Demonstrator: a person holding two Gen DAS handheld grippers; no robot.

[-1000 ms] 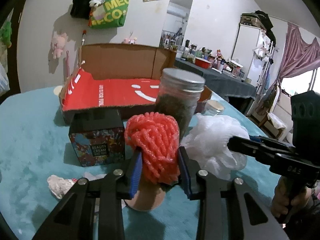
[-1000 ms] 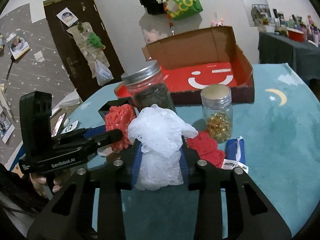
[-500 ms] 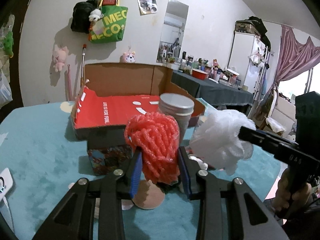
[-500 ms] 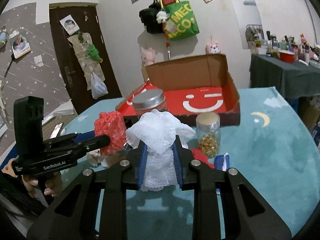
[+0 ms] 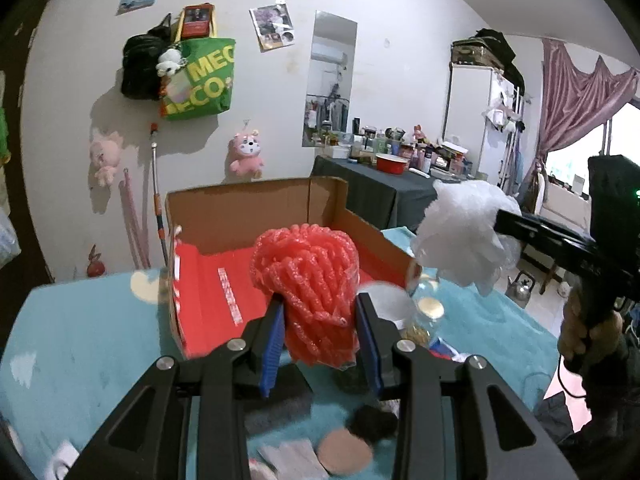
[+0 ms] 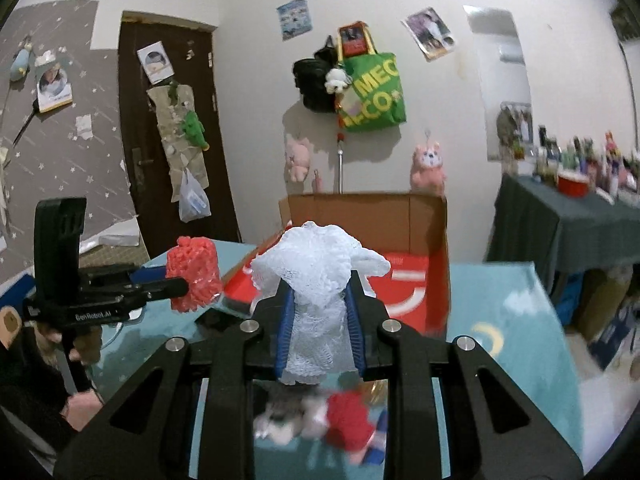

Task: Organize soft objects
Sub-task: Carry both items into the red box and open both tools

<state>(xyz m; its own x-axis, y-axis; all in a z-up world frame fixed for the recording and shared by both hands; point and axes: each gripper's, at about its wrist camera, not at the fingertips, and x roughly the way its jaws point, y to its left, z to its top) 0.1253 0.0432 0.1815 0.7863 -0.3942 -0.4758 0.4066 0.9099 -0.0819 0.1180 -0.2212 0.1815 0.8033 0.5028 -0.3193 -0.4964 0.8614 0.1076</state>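
Teal cloth covers the tabletop, spread below both tools. Ahead of the left hand-held gripper sits an open cardboard box with a red inner floor and a brown back flap; from the right wrist view the same box lies straight ahead, beyond the fingers.

Left hand-held gripper: jaws narrowed onto a red mesh sponge, blue pads pressing its lower sides, bulk of it bulging above the fingertips. Held clear of the tabletop, in front of the box. Right wrist view shows this red mesh sponge off to the left at the tip of the other tool, a hand on its grip.

Right hand-held gripper: jaws nearly together, clamped on a white mesh sponge, waist pinched thin between blue pads, top flaring out above. Also lifted off the tabletop. Left wrist view places the white mesh sponge to the right, level with the box's side wall.

Below the left fingers: small glass jar with pale lid, just right of the right finger. Nearer still, a round tan pad. Under the right fingers, blurred red and white soft items; kind cannot be told.
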